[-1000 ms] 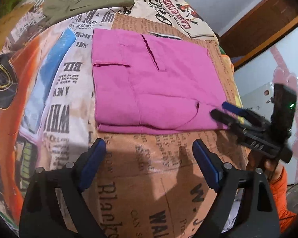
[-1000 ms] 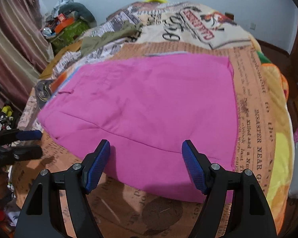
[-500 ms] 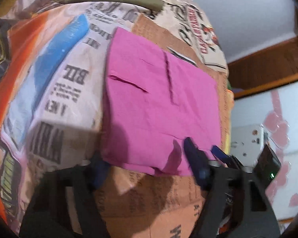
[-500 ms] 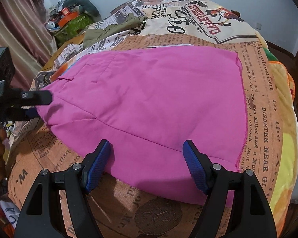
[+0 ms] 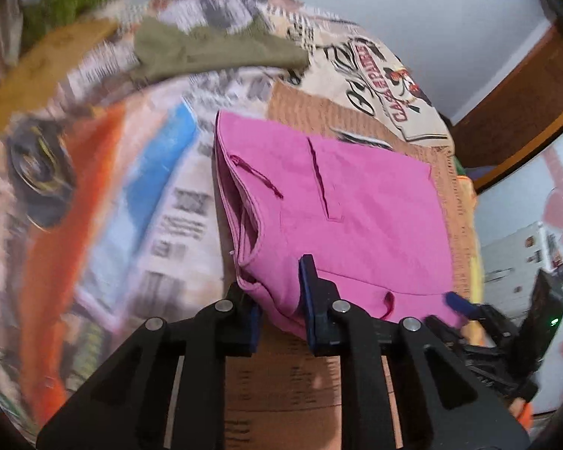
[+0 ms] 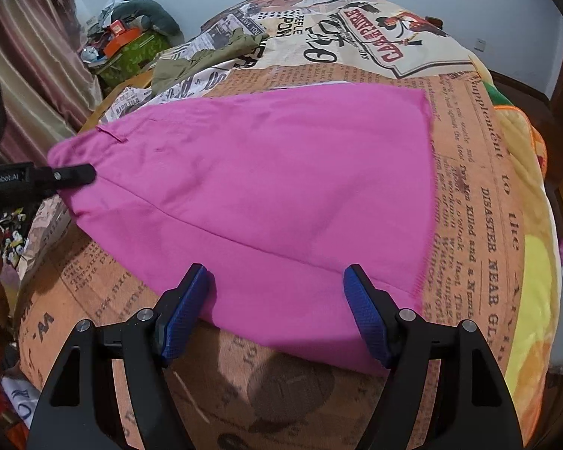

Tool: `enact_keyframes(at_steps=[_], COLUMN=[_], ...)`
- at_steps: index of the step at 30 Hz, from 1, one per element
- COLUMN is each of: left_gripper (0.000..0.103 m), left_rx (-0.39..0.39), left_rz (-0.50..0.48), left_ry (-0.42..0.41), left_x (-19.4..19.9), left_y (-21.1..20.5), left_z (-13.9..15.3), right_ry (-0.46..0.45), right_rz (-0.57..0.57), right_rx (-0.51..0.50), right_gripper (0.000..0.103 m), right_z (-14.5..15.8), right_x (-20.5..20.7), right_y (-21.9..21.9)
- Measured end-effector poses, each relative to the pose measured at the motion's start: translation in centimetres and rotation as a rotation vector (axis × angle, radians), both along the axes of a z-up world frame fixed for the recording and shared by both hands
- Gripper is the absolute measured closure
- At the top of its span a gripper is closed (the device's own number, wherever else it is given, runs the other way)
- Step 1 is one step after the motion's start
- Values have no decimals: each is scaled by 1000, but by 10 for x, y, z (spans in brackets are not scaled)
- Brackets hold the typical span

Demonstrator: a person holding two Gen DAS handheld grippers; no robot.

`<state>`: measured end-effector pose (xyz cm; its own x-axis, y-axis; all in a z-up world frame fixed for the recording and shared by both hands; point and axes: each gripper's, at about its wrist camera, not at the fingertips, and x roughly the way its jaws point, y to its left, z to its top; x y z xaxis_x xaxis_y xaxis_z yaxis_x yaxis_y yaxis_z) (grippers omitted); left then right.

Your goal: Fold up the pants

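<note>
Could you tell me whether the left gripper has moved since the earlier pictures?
Yes: the left gripper came in from the left edge to the pink pants, its jaws just closing on their corner.

Both grippers, the left gripper [image 5: 281,311] and right gripper [image 6: 276,315], have matte black triangular fingers, silver pivot screws and textured blue pads [image 6: 366,317].

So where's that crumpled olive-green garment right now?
In both views the olive-green garment lies at the bed's far end, beyond the folded pink pants, touching neither gripper.

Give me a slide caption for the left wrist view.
Left gripper, fingers just closed on a corner of the folded pink pants lying on the newspaper-print bedspread.
</note>
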<state>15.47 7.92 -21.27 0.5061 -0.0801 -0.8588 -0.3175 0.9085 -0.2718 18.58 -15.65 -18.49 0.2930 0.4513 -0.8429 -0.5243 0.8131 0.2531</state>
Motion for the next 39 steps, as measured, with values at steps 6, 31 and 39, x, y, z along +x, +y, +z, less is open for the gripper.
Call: enact_keyframes(at_steps=[6, 31, 39], left_gripper=[85, 88, 89], left_rx=[253, 217, 45], left_rz=[44, -326, -374], left_ry=[-25, -200, -123], left_x=[-24, 36, 61], left_y=[14, -105, -115], left_z=[16, 62, 38], right_ry=[30, 35, 38], right_rz=[-53, -106, -105], right_rx=[24, 53, 60], right_gripper=[32, 32, 32], right_z=[-3, -6, -6], right_x=[-6, -13, -13], right_y=[-16, -28, -27])
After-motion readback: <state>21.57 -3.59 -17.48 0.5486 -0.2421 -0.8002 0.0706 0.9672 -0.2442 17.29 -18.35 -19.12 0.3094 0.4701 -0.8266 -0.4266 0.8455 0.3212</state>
